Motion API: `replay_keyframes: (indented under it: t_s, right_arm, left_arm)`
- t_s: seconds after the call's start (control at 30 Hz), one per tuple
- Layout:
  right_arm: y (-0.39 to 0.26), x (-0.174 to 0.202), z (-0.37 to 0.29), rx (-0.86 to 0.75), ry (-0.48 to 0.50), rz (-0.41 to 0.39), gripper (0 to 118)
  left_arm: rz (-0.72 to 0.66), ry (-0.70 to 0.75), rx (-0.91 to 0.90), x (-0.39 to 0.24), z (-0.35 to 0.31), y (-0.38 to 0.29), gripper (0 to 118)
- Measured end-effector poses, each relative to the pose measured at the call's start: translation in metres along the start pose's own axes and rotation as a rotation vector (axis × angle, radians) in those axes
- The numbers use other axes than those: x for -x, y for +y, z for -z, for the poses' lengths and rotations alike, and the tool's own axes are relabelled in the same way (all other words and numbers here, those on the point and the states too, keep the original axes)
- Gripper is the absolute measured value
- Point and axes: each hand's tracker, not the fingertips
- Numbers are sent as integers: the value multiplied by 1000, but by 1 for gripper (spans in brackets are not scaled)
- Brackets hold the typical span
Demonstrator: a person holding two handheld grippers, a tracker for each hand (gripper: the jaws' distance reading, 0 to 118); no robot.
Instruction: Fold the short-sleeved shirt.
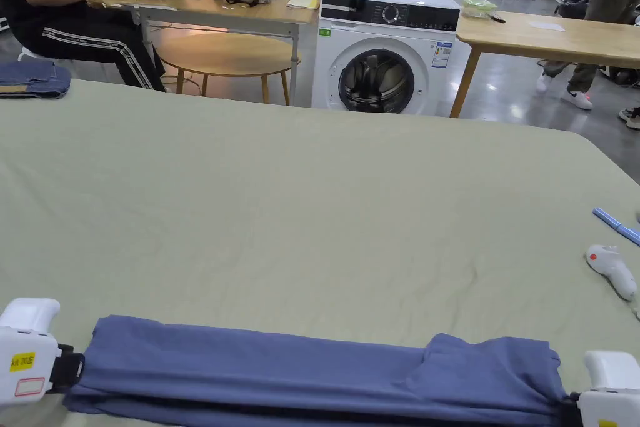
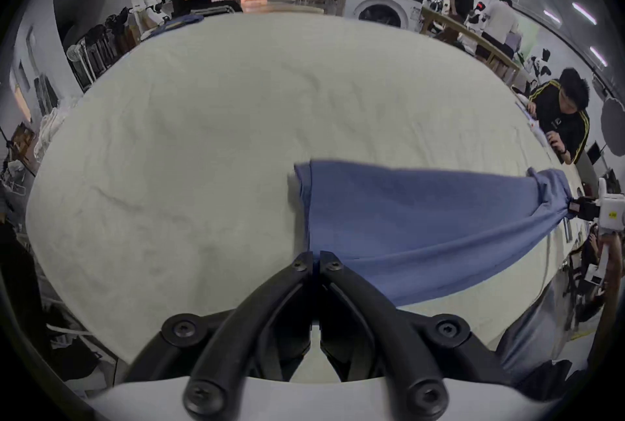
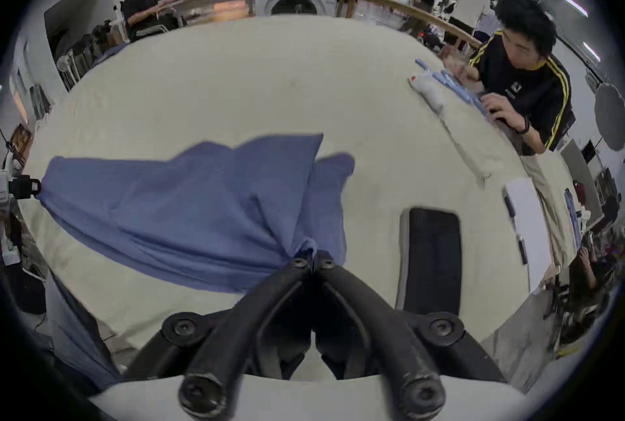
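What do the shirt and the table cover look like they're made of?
Shirt: soft matte blue knit, probably cotton jersey; it drapes and bunches into folds where the left gripper and right gripper pinch it. Table cover: pale green matte woven cloth, likely a cotton sheet, with shallow wrinkles.

We see a wide table (image 1: 300, 197) under a pale green sheet, lightly creased. On it lie the blue shirt (image 1: 312, 372) along the near edge, folded jeans (image 1: 31, 81) at the far left corner, and — at the right — a white handheld device (image 1: 612, 269), a blue pen (image 1: 615, 225) and a dark phone (image 3: 433, 259).
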Motion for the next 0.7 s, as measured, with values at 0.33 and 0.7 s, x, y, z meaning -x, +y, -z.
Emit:
replay_keyframes:
  t_s: [0.33,0.7]
  right_arm:
    - [-13,10,30,34,-27,-3,0]
    - [22,32,-33,-220,-90,29,70]
  left_arm:
    - [0,43,55,0,27,-8,0]
    - [-21,-12,-247,-34,-35,45,41]
